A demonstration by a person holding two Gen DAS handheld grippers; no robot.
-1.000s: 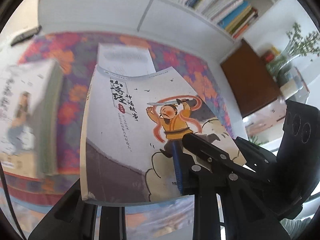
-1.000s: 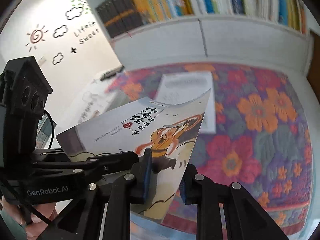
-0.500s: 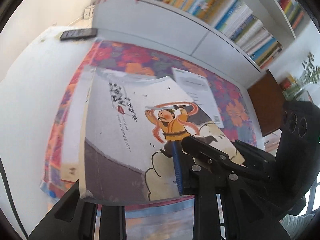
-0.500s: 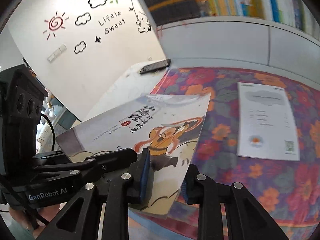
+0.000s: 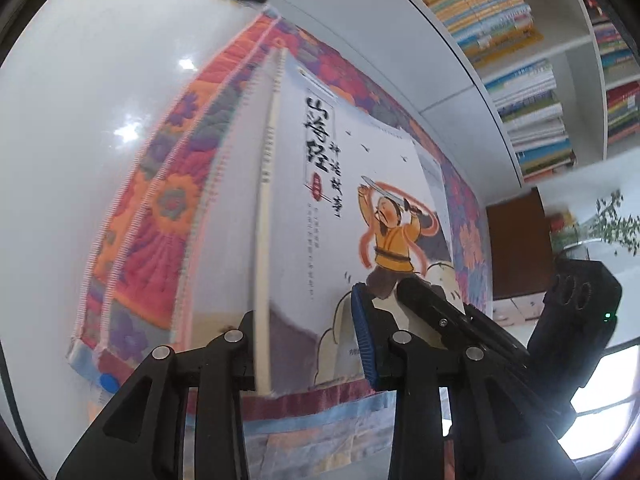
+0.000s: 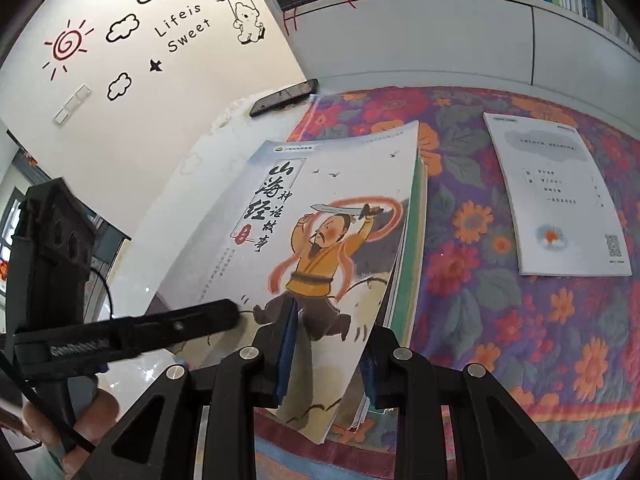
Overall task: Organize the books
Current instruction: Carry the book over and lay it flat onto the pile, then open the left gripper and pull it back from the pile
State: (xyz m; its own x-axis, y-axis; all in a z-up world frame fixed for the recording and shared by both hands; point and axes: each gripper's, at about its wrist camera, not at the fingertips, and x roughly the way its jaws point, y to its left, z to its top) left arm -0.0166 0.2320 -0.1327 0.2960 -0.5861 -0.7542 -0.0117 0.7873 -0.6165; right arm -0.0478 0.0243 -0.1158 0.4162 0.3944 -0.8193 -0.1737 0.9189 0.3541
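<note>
Right wrist view: we have the right hand-held gripper (image 6: 326, 354) clamped on the near edge of the storybook (image 6: 320, 240), with the left hand-held gripper (image 5: 308, 344) closed on its spine corner. We judge we are lowering it onto the green book (image 6: 414, 240) just beyond the fingers; next comes squaring edges, then releasing. Its long axis runs away from us, title end farthest.

White wall (image 6: 120, 92) at upper left, with sun, cloud and "Life is Sweet" stickers. White bookshelf (image 6: 440, 20) across the top, packed with colourful spines. Brown cabinet (image 5: 516, 244) and green plant (image 5: 612, 224) at right, bright window light at lower right.
</note>
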